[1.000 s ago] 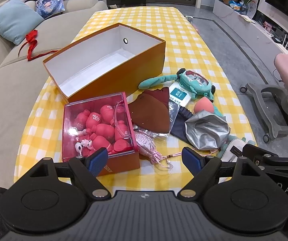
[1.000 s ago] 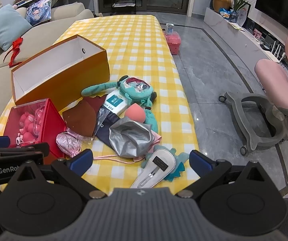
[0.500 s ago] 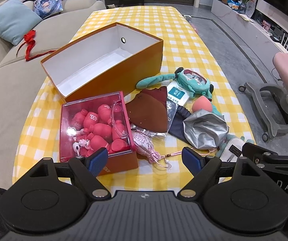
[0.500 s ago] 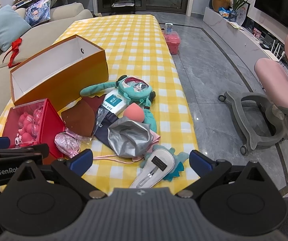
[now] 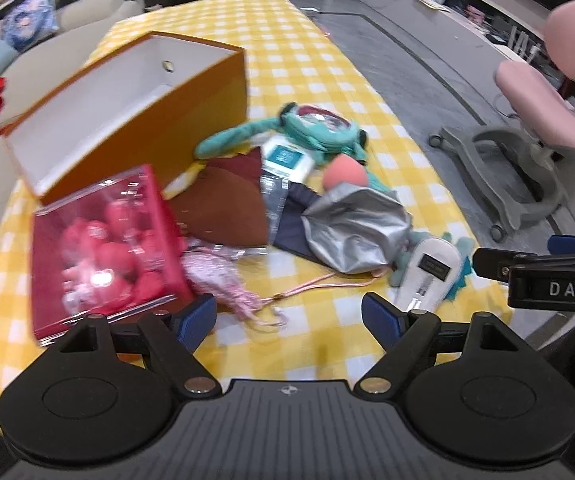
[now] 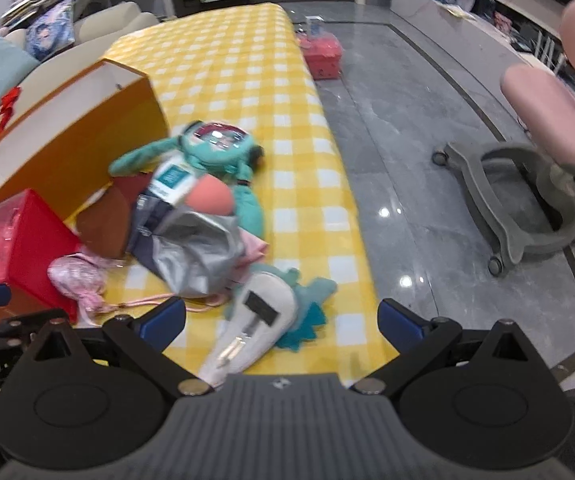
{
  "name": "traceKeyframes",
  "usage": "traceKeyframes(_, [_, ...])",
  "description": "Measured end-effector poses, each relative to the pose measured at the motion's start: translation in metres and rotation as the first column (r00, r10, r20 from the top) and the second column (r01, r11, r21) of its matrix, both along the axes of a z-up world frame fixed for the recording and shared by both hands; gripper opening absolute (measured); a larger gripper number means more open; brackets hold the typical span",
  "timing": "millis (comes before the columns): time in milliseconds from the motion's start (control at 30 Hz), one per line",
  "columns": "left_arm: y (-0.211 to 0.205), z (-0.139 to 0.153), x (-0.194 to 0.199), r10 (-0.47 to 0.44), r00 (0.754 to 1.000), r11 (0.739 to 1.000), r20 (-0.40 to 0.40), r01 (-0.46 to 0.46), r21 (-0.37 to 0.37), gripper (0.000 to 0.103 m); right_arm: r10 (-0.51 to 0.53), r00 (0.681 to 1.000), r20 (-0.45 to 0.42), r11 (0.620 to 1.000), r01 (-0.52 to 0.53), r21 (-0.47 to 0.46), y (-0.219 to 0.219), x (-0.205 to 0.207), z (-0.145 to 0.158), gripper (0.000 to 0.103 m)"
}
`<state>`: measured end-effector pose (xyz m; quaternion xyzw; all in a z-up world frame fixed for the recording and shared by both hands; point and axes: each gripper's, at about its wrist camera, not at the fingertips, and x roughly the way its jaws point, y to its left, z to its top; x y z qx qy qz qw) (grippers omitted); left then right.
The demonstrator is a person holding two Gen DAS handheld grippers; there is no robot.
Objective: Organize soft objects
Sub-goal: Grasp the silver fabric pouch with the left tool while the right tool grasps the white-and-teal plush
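Left to right on the yellow checked tablecloth [image 5: 311, 68]: open orange cardboard box [image 5: 135, 100], clear-lidded red box [image 5: 103, 248], then the soft pile around a crumpled silver pouch [image 5: 355, 228]. Left gripper [image 5: 289, 316] and right gripper [image 6: 281, 318] both hover with jaws wide, holding nothing.

We see each claw built the same: a ribbed dark-grey body, two round black discs on angular black arms with silver screws, and blue fingertip pads. The left claw [image 5: 289, 314] carries a small round emblem on its ribbed top, as does the right claw [image 6: 282, 320]. Seen from the left camera, the right claw's black side bar bears white letters "DAS".
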<state>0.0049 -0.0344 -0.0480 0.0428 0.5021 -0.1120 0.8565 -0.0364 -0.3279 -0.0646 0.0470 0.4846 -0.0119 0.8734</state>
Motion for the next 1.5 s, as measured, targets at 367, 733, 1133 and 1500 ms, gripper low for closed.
traceKeyframes(367, [-0.035,-0.045,0.030,-0.133,0.990,0.991,-0.038,0.132,-0.017,0.080,-0.027,0.996,-0.085,0.999,0.029,0.023,-0.017,0.019,-0.047,0.094])
traceKeyframes(733, [-0.070,-0.078,0.048,-0.240,0.971,0.971,0.003,0.240,0.013,0.065,-0.120,0.983,-0.138,0.990,0.129,0.056,-0.044,0.035,-0.070,0.095])
traceKeyframes(1133, [-0.079,-0.089,0.063,-0.250,0.968,0.968,0.018,0.249,0.017,0.012,-0.102,0.982,-0.158,0.990,0.116,0.082,-0.048,0.041,-0.076,0.095])
traceKeyframes(1500, [-0.032,-0.056,0.063,-0.127,0.989,0.991,0.082,0.129,-0.030,0.002,0.010,0.980,-0.201,0.988,0.022,0.155,-0.025,0.053,-0.093,0.097])
